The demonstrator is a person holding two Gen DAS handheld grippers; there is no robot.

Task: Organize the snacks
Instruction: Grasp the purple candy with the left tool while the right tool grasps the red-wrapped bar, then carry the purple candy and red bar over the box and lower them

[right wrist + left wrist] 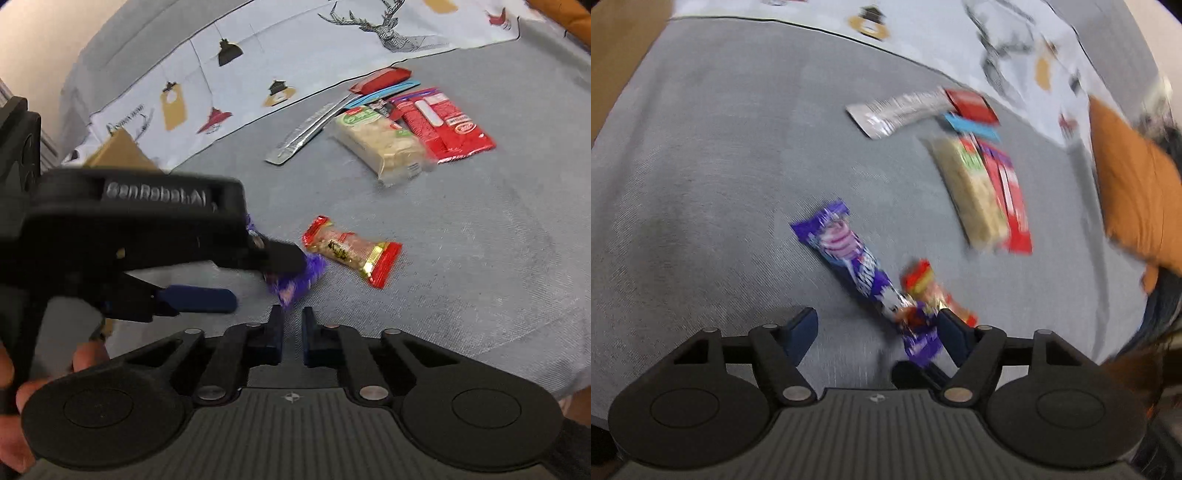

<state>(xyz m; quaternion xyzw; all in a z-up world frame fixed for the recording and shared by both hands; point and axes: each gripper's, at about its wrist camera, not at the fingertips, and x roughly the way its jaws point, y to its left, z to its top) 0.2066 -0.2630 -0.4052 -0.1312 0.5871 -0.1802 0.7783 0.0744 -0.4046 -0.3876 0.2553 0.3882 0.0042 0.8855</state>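
Note:
A purple snack bar (pixel 849 258) lies on the grey bed cover, its near end between my left gripper's (pixel 877 323) open fingers. The view is blurred. In the right wrist view the left gripper (pixel 266 275) stands over the purple bar's end (pixel 295 280). A small red and gold snack (pixel 351 254) lies just right of it and also shows in the left wrist view (pixel 931 291). A pile holds a pale wafer pack (pixel 384 144), a red pack (pixel 447 125), a silver bar (pixel 306 133) and a red bar (pixel 380 79). My right gripper (pixel 292 332) is nearly shut and empty.
A printed light-blue cloth (pixel 258 74) lies along the far side of the cover. An orange cushion (pixel 1137 192) sits at the right. A brown cardboard piece (pixel 118 151) lies behind the left gripper. Bare grey cover (pixel 701 184) spreads to the left.

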